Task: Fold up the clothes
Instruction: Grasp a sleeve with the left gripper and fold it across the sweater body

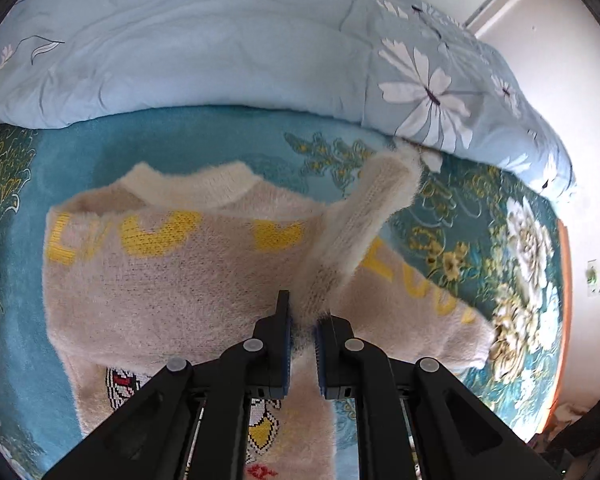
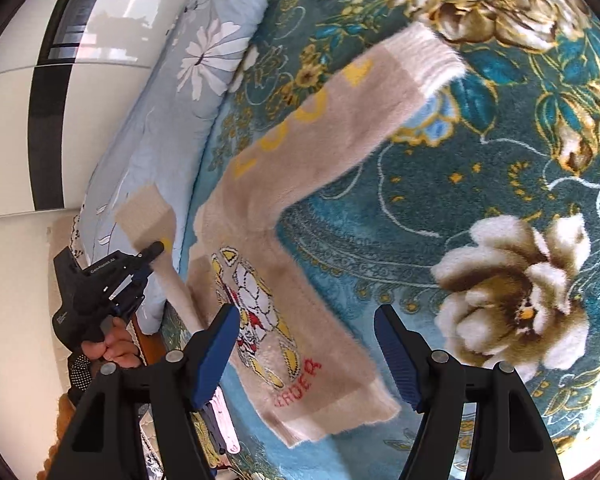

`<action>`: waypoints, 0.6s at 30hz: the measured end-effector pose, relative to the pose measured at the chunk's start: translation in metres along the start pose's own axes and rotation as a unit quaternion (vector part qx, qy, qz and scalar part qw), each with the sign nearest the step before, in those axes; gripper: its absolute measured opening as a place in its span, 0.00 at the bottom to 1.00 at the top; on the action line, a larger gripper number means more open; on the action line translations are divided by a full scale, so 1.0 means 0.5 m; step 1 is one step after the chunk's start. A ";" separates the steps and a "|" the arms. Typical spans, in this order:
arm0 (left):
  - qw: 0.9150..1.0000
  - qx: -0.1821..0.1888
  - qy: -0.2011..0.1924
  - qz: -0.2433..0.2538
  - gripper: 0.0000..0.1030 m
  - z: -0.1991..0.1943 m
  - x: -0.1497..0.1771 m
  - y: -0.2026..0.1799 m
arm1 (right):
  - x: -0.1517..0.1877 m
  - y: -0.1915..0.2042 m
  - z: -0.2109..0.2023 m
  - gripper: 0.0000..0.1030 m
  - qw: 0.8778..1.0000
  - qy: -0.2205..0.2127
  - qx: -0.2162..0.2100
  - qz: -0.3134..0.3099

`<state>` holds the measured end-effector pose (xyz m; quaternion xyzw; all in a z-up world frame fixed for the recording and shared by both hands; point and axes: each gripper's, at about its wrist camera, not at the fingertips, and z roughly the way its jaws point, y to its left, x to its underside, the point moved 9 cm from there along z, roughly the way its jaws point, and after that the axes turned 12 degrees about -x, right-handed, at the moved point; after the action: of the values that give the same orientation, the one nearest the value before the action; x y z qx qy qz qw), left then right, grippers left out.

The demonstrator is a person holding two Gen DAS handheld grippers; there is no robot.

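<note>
Teal floral bed cover (image 2: 440, 200) fills our view, pale blue quilt (image 1: 220, 48) along its far edge. Beige sweater (image 1: 160, 280) lies mid-bed. Our left gripper (image 1: 303, 320) pinches its sleeve (image 1: 364, 216), lifted; our right gripper (image 2: 306, 344) hovers wide above the hem.

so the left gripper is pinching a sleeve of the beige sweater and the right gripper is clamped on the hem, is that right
Not quite. The right gripper is open and holds nothing; the right wrist view shows its jaws spread wide above the sweater, with the hem untouched. The rest stands: the left gripper is pinching a sleeve of the beige sweater, as the left wrist view shows.
</note>
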<state>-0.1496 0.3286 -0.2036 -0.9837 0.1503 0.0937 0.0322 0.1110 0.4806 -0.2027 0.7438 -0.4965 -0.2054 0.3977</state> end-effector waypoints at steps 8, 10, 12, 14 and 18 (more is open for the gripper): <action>0.995 -0.074 0.068 0.016 0.18 0.111 0.058 -0.024 | -0.066 -0.095 -0.053 0.71 0.997 -0.039 0.006 0.060; 0.995 -0.064 0.082 -0.001 0.31 0.109 0.067 -0.019 | -0.091 -0.118 -0.059 0.71 0.995 -0.054 0.012 0.087; 0.994 -0.044 0.099 -0.026 0.36 0.101 0.077 -0.015 | -0.119 -0.138 -0.059 0.71 0.989 -0.073 -0.006 0.127; 0.994 -0.021 0.098 -0.049 0.37 0.075 0.088 -0.008 | -0.151 -0.150 -0.056 0.71 0.984 -0.095 -0.025 0.151; 0.990 0.006 0.093 -0.106 0.37 0.015 0.129 0.045 | -0.212 -0.164 -0.034 0.70 0.976 -0.120 -0.043 0.179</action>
<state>-0.0972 0.2894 -0.2245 -0.9983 0.0480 -0.0028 0.0339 0.1255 0.5987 -0.2672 0.5950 -0.6565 -0.2392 0.3971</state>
